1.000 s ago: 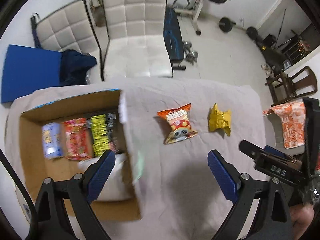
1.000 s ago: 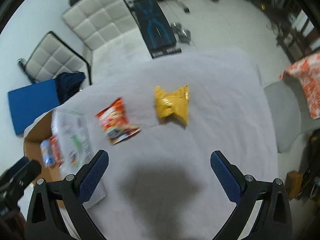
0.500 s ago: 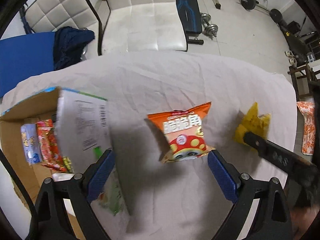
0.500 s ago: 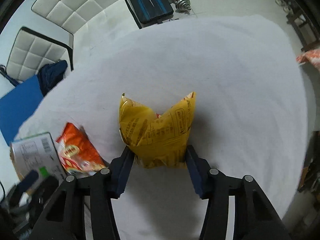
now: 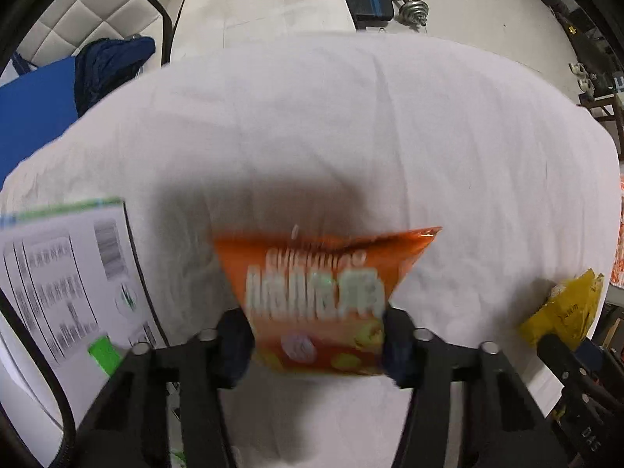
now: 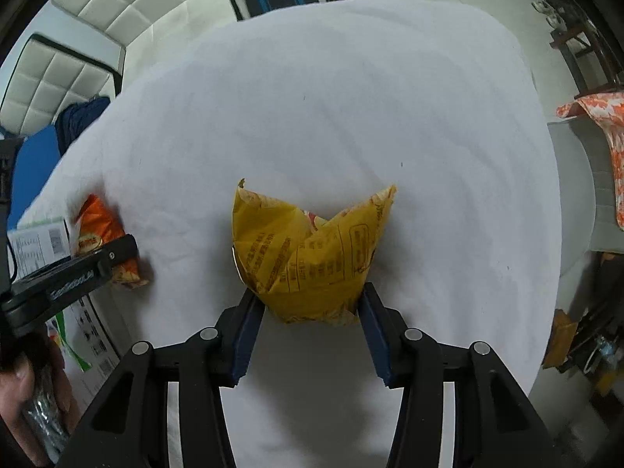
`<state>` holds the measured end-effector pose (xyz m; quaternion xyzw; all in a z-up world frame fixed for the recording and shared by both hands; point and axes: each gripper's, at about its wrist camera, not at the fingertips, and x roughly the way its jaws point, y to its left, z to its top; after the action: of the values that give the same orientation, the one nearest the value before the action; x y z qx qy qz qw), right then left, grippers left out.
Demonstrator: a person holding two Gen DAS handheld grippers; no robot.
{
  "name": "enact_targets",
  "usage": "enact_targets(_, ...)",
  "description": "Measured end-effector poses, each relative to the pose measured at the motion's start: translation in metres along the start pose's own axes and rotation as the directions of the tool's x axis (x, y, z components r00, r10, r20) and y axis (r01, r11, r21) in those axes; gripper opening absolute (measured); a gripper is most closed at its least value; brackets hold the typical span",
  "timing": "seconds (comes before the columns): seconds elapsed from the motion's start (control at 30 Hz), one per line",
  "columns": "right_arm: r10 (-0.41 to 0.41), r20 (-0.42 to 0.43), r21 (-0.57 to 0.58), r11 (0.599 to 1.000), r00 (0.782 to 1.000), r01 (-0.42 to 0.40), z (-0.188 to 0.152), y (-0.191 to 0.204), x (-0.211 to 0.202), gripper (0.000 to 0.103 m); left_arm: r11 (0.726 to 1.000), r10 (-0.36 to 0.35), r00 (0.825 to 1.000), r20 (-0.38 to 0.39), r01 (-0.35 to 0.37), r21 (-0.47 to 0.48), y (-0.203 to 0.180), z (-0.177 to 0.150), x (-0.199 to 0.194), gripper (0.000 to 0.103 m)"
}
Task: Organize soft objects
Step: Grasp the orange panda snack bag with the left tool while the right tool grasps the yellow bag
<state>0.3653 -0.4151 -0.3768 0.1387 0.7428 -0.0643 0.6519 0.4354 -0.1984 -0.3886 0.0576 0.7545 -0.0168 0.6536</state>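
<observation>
1. Two snack bags were being held at once, one in each gripper, above a table draped in a white cloth (image 6: 351, 97).
2. The left gripper (image 5: 318, 337) had its blue pads pressed in against the lower sides of the orange snack bag (image 5: 323, 300), which stood upright between them; its print was blurred.
3. The right gripper (image 6: 310, 314) was clamped on the bottom of the yellow snack bag (image 6: 312, 249), whose two top corners stuck up with a dip between them.
4. From the right wrist view, the orange bag sat well to the left of the yellow one, near the cloth's left edge, with the left gripper's black finger (image 6: 78, 273) lying across it.
5. A white cardboard box flap (image 5: 66, 280) with printed text, a barcode and a green mark lay just left of the orange bag.
6. Beyond the table stood white quilted chairs (image 6: 128, 4), a blue mat (image 5: 31, 117) and dumbbells (image 5: 411, 2) on the floor.
</observation>
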Motion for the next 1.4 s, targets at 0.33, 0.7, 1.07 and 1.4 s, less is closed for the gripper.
enact_targets(0.33,0.027,-0.071,-0.076,0.997,0.997,-0.033,-0.086,0.004,0.008,0.051,0.993,-0.033,0.999,0.035,0.029,0.112,-0.016,-0.116,0.002,0.041)
enact_targets(0.7,0.064,-0.032,0.013,0.998,0.997,-0.064,-0.127,-0.007,0.033,0.061,0.994,-0.035,0.999,-0.002,0.035,0.106,-0.01,-0.178,0.034,0.041)
enact_targets(1.07,0.055,-0.011,0.042,0.998,0.998,-0.055,-0.106,-0.005,0.03,0.063,0.995,-0.027,0.999,0.02,0.025,0.1,-0.014,-0.195,0.023,0.041)
enact_targets(1.4,0.015,0.02,-0.011,1.0,1.0,-0.015,-0.123,0.02,0.026,0.051,0.994,0.001,0.997,0.082,-0.01,0.113,-0.018,-0.201,0.0,0.041)
